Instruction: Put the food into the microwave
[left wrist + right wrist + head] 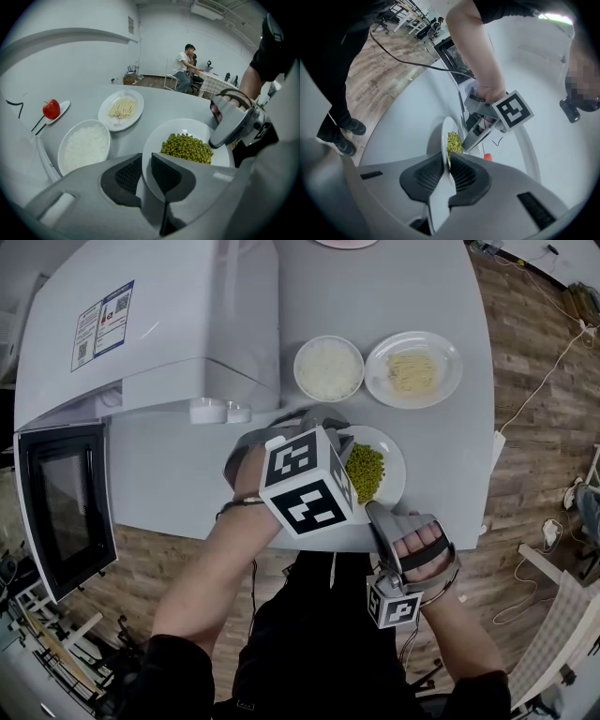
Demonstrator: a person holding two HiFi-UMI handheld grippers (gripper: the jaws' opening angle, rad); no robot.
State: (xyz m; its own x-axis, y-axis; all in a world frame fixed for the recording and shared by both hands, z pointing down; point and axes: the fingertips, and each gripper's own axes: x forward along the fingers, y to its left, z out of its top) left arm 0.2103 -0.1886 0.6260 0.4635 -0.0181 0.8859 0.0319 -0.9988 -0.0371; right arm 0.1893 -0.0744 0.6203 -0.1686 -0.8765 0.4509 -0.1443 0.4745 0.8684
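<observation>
Left gripper (146,164) narrowly closed on one rim of the plate of peas (187,127), right gripper (447,165) clamped on its opposite rim, plate near the table (187,474) front edge, one bowl of rice (300,369), one plate of noodles (445,367), one microwave (150,324), door open

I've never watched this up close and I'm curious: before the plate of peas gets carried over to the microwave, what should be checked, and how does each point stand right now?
1. Grip of the left gripper on the pea plate rim: ok, jaws clamp it.
2. Grip of the right gripper on the opposite rim: ok, clamped too.
3. Open microwave door: ok.
4. Free space inside the microwave: cannot tell, hidden.
5. Heap of peas sitting mid-plate: ok.
6. Nearby rice bowl and noodle plate apart from the pea plate: ok.
</observation>
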